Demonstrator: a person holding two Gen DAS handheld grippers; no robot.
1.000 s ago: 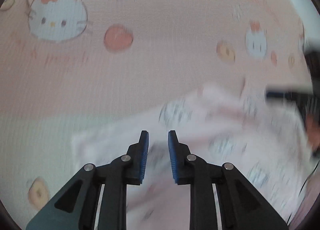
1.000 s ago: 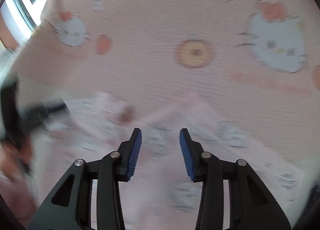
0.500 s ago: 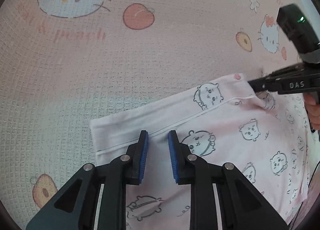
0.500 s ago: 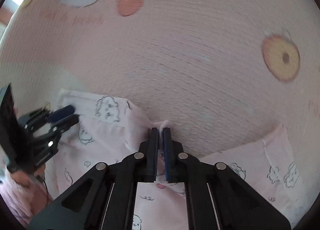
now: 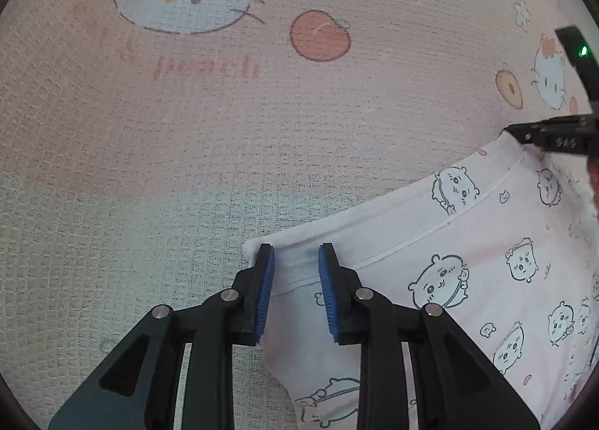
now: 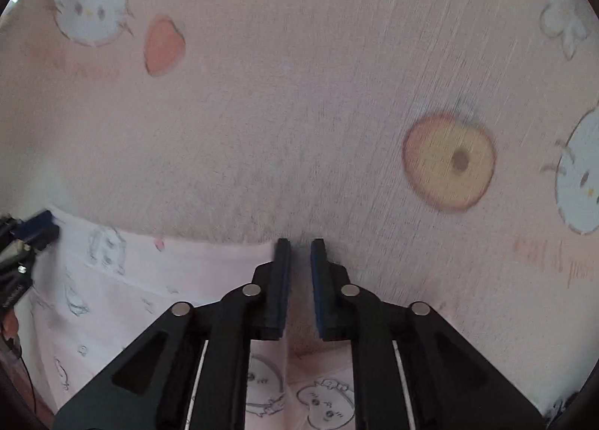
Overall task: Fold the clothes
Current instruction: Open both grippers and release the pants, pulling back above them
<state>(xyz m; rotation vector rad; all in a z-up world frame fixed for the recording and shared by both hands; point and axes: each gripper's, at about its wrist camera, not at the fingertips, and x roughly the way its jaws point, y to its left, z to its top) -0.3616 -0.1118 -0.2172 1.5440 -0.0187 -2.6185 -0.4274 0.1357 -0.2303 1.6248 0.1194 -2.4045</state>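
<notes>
A pale pink garment point(image 5: 468, 261) printed with small cartoon animals lies flat on the bed, its white hem band towards the top. My left gripper point(image 5: 295, 254) points down over the garment's left corner. Its jaws are opening, the hem corner lies between the blue pads, and they do not press on it. My right gripper point(image 6: 299, 246) stands at the opposite corner of the garment point(image 6: 149, 280). Its jaws are opening a little, with only the sheet showing in the narrow gap. Each gripper shows at the edge of the other's view: the right gripper point(image 5: 550, 138), the left gripper point(image 6: 26, 239).
A pink waffle-weave bedsheet point(image 5: 224, 149) with cartoon cats, peaches and lettering spreads under everything and beyond the garment's top edge. Part of a person's hand point(image 5: 593, 182) shows at the right rim of the left wrist view.
The right gripper was shut on a raised pinch of the garment's edge; it has let go, and the edge now lies flat. The left gripper has shifted to the hem corner and its jaws have widened.
</notes>
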